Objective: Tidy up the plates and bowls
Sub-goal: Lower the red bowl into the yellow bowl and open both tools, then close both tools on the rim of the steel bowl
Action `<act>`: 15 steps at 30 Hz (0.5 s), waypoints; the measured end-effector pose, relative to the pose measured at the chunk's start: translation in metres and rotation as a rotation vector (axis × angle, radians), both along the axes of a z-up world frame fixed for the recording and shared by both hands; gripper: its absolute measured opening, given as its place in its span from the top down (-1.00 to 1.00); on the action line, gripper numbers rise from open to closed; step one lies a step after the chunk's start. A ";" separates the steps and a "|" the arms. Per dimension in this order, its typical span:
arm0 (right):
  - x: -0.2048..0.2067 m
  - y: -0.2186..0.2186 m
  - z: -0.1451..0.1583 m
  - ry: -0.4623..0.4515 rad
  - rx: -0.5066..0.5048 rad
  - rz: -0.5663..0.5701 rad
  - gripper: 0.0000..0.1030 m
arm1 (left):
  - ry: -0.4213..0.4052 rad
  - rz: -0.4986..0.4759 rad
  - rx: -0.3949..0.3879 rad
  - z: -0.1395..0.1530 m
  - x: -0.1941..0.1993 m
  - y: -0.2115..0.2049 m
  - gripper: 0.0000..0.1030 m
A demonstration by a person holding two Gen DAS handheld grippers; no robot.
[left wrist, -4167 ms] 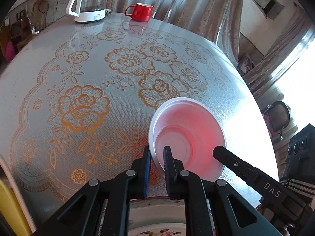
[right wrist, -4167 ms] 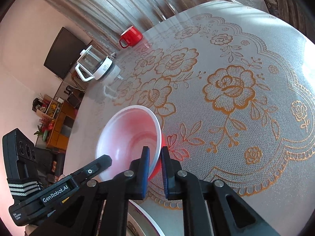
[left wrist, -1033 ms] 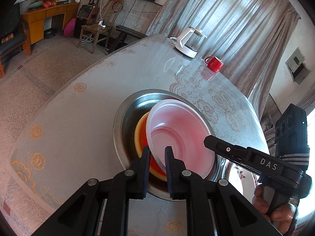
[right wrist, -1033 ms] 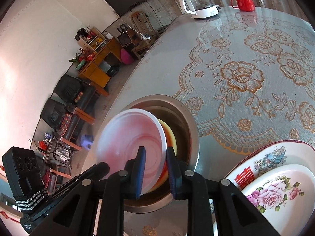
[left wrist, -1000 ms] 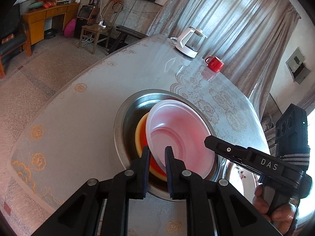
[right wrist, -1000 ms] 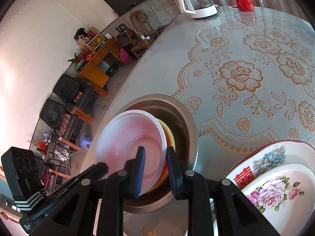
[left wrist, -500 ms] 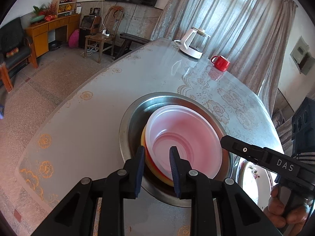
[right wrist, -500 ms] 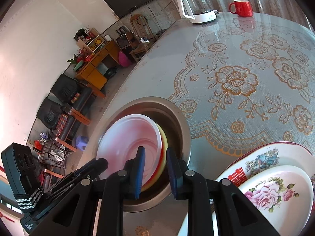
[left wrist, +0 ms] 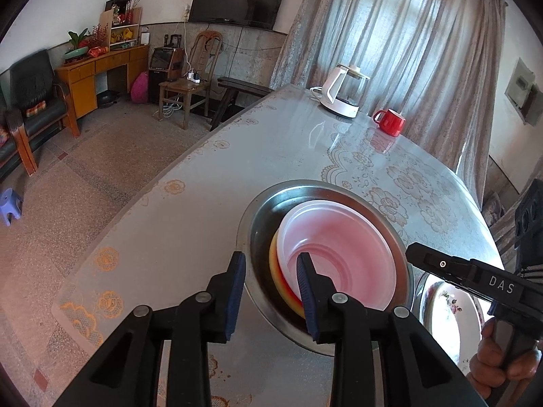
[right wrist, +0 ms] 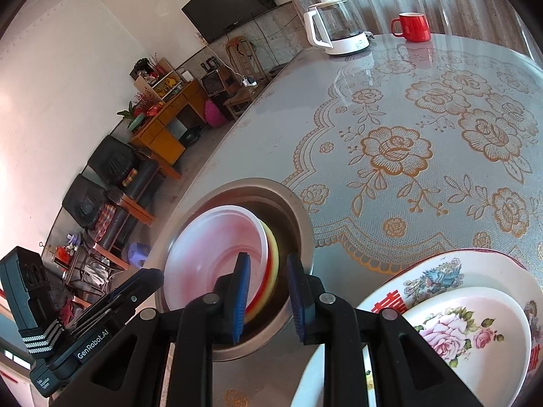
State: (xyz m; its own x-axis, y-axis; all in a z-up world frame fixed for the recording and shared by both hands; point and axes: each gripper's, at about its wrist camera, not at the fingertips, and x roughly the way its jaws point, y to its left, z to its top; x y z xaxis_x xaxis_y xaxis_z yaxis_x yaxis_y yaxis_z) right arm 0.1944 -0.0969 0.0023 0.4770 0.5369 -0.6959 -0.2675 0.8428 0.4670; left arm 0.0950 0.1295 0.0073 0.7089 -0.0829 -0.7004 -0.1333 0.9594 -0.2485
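Note:
A pink bowl [left wrist: 342,257] [right wrist: 217,247] rests nested on a yellow bowl [left wrist: 273,257] [right wrist: 273,254] inside a steel basin [left wrist: 295,198] [right wrist: 288,217]. My left gripper [left wrist: 271,283] hangs over the basin's near-left rim, its jaws opening. The basin rim shows between them and the pads touch nothing. My right gripper [right wrist: 268,291] stands a little open on the other side. Only the yellow rim and the basin wall show through its gap. Each gripper also shows in the other's view: the right gripper [left wrist: 441,264] and the left gripper [right wrist: 135,291].
Stacked floral plates [right wrist: 458,332] [left wrist: 444,308] lie right of the basin. A white kettle [left wrist: 342,98] and a red mug [left wrist: 390,122] stand at the table's far edge. The table edge runs just left of the basin, with floor below. A hand [left wrist: 502,373] holds the right gripper.
The pink bowl came from over the lace cloth and now lies in the basin. The left jaws, shut on its rim a second ago, have come apart. The right jaws kept their gap.

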 end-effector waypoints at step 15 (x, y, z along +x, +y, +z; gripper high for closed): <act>-0.001 -0.009 -0.012 0.008 -0.036 -0.034 0.56 | 0.020 0.054 -0.008 -0.011 -0.010 0.021 0.39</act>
State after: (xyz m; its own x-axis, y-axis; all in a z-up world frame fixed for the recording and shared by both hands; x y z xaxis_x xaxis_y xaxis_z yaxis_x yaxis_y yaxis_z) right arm 0.1936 -0.1057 -0.0098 0.4888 0.4948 -0.7185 -0.2345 0.8678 0.4381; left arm 0.0850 0.1503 -0.0040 0.6986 -0.0503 -0.7138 -0.1900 0.9487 -0.2528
